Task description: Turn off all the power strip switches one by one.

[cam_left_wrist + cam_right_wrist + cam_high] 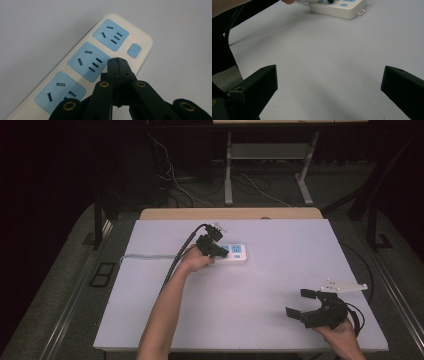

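A flat white rectangular board [280,270] covers the tabletop, and a strip of light wooden table edge [230,213] shows along its far side. Beyond it, on the grey carpeted floor [60,285], stands a grey metal frame [267,155] with two splayed legs. Loose white and black cables [175,182] lie tangled on the floor to its left.

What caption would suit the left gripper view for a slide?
Closed left gripper poised over a white power strip with three blue sockets, near its blue switch.
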Demonstrator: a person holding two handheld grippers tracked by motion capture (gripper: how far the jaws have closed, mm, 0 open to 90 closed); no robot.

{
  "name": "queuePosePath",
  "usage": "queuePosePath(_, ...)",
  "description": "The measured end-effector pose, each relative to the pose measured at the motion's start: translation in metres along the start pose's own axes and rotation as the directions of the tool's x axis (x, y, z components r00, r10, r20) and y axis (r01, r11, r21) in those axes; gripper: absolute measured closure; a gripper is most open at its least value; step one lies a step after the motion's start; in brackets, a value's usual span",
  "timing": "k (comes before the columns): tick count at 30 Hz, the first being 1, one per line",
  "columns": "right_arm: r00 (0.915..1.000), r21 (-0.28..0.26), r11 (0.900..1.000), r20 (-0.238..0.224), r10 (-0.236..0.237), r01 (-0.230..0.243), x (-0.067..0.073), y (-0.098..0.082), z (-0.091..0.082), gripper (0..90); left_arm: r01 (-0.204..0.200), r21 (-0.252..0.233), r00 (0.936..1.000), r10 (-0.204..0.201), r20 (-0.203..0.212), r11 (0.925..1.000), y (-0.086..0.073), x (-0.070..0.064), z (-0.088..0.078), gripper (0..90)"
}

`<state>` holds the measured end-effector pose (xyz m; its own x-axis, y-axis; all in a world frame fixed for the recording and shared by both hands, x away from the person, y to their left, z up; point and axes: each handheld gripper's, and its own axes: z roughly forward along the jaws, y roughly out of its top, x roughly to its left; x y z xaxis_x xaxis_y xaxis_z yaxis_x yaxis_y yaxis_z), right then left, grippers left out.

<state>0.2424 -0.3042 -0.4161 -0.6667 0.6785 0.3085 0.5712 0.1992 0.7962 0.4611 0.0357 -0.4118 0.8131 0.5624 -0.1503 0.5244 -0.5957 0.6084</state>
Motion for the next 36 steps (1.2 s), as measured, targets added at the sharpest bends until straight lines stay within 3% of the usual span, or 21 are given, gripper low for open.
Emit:
queuePosePath(5, 1.0000, 0.002, 1.000, -0.001, -0.004, 0.004, 0.0010, 0.0000, 0.0002, 0.6, 0.024, -0.003, 0.9996, -0.024, 0.016, 0.9997, -0.0005, 0.0027, 0.0002, 89.8)
queuePosePath(9, 1.0000, 0.000, 1.000, -0.002, -0.004, 0.004, 0.0009, -0.0002, -0.0002, 0.6, -0.011, 0.028, 0.9997, 0.012, -0.020, 0.9995, 0.0033, -0.0028, 0.0011, 90.0)
queuePosePath(27, 1.0000, -0.003, 1.000, 0.000, -0.002, 0.002, -0.0005, 0.0001, -0.0007, 0.6, 0.036, -0.002, 0.9992, -0.036, -0.013, 0.9993, -0.0009, -0.0013, 0.0009, 89.9)
queuePosePath(36, 1.0000, -0.008, 1.000, 0.002, 0.001, -0.001, -0.0015, 0.0000, -0.0016, 0.6, 0.062, 0.004, 0.9981, -0.062, 0.002, 0.9981, -0.0009, 0.0013, 0.0001, 89.9)
